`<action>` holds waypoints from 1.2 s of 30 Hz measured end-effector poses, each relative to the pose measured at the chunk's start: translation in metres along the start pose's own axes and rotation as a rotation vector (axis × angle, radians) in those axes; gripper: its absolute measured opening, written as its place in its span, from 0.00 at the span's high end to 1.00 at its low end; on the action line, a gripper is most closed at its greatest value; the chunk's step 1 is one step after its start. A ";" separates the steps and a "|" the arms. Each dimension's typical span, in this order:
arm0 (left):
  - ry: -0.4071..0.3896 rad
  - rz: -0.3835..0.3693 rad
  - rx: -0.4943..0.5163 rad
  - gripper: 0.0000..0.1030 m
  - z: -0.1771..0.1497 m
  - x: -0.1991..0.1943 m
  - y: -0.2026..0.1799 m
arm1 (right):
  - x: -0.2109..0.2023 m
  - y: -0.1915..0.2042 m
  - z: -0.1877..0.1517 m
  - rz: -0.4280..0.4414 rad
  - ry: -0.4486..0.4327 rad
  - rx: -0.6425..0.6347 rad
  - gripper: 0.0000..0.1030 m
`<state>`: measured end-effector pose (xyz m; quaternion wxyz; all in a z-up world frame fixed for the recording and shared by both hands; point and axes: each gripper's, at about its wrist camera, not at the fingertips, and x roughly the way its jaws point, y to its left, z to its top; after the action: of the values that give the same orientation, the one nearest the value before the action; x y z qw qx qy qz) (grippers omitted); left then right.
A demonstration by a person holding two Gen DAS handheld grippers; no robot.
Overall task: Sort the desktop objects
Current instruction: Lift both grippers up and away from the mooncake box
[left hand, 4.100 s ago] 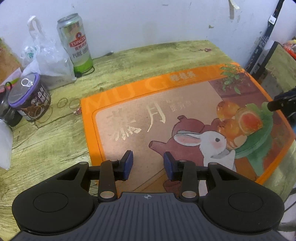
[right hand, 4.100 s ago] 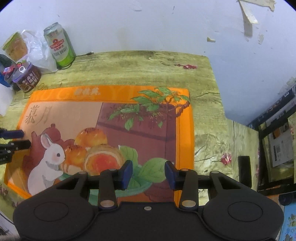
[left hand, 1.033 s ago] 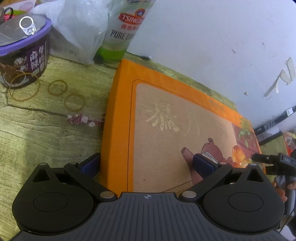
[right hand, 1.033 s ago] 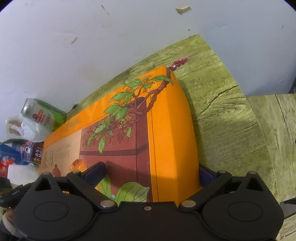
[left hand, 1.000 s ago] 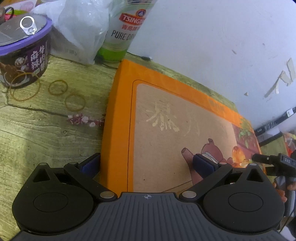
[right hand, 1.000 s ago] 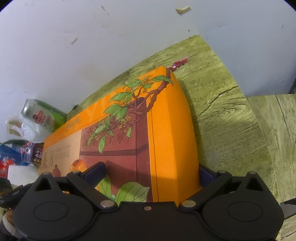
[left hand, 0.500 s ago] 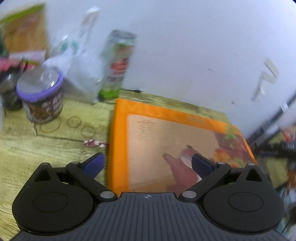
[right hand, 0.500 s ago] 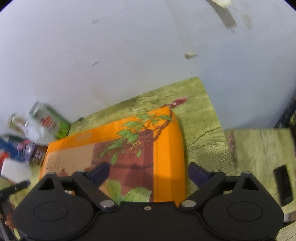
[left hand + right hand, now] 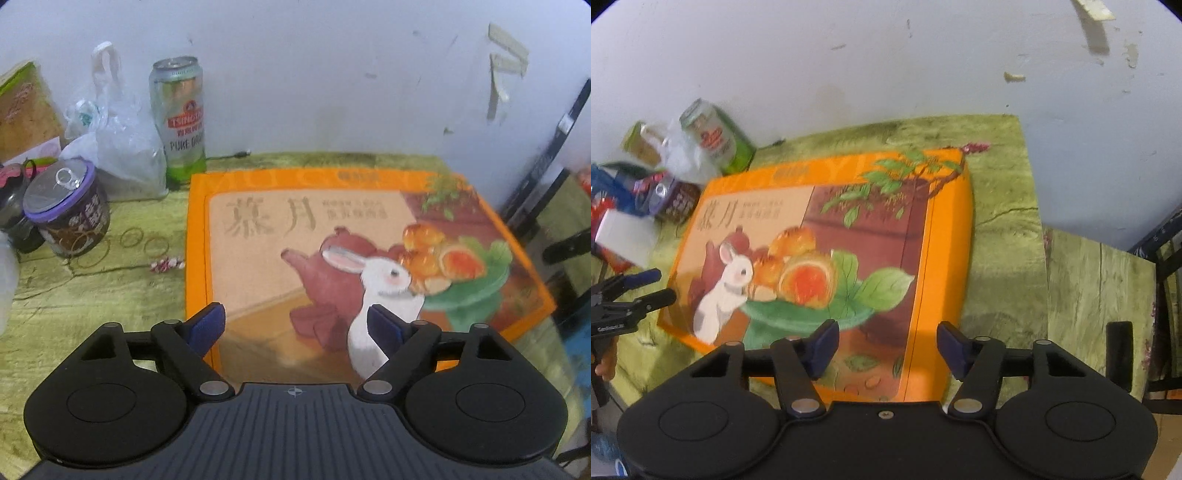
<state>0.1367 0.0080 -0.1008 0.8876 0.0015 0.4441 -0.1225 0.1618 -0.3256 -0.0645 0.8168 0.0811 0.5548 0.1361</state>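
A green wood-grain table carries an orange gift box, beer can, purple-lidded tin and rubber bands.

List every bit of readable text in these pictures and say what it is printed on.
"TSINGTAO" and "PURE DRAFT", partly cut by the curve: green beer can.
"慕月", large characters: orange gift box.
Small characters beside them and on the box's top border: blurred.
Characters on the purple-lidded tub: unreadable.
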 end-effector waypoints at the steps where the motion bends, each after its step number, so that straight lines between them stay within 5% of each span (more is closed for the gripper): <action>1: 0.016 0.013 0.008 0.20 -0.004 0.003 -0.001 | 0.000 0.001 -0.002 0.008 0.007 -0.004 0.47; 9: 0.063 0.052 0.060 0.19 -0.020 0.017 -0.007 | 0.026 0.022 -0.014 -0.015 0.104 -0.093 0.54; 23: 0.046 0.021 0.136 0.19 -0.011 0.008 -0.008 | 0.025 0.026 -0.013 -0.025 0.083 -0.107 0.54; 29: -0.058 0.002 0.122 0.18 0.042 0.019 0.012 | 0.011 0.031 0.041 -0.038 -0.038 -0.089 0.54; 36: -0.082 0.004 0.128 0.21 0.092 0.080 0.037 | 0.060 0.038 0.103 -0.118 -0.133 -0.024 0.55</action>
<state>0.2632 0.0163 -0.1126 0.9034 0.0541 0.3986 -0.1486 0.2731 -0.2687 -0.0690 0.8594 0.0476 0.5013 0.0886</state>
